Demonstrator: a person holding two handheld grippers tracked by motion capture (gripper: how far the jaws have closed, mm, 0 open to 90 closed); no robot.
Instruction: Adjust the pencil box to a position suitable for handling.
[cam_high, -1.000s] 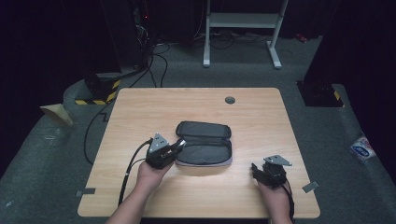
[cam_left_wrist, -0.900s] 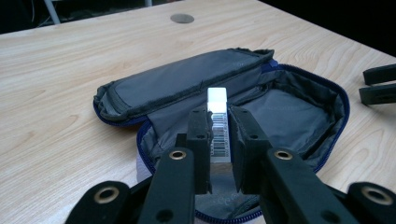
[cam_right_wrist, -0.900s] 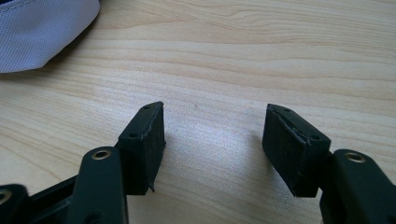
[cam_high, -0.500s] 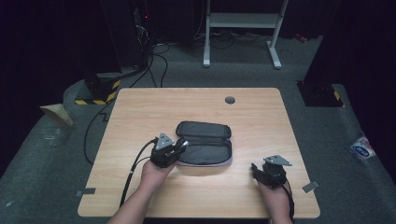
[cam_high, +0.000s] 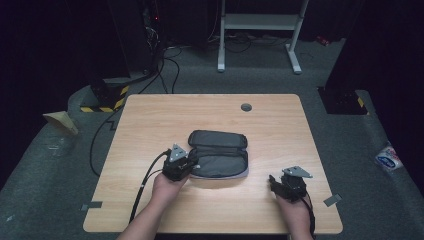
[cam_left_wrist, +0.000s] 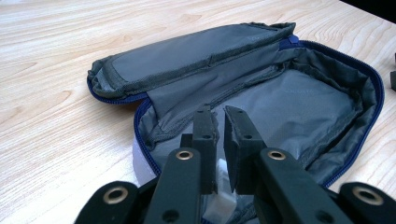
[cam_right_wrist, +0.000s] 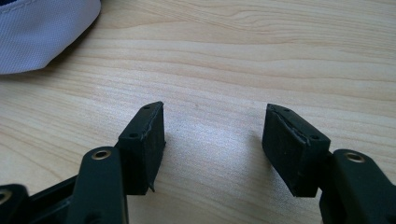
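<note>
one grey fabric pouch with a blue zipper (cam_high: 218, 154) is laid unzipped at the middle of the light wooden counter (cam_high: 150, 125). the left claw (cam_left_wrist: 218, 126) is held over its near left edge, jaws nearly closed with a thin gap, nothing gripped. the right claw (cam_right_wrist: 212, 135) is held wide open over bare wood, well apart from the pouch. two claws are counted.

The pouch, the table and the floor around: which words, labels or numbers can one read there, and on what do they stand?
None can be read.
Pouch: a faint mark on the lining, too blurred to read.
Packet on the floor at right: blue print, too small to read.
Table: no text; its tape pieces are blank.
</note>
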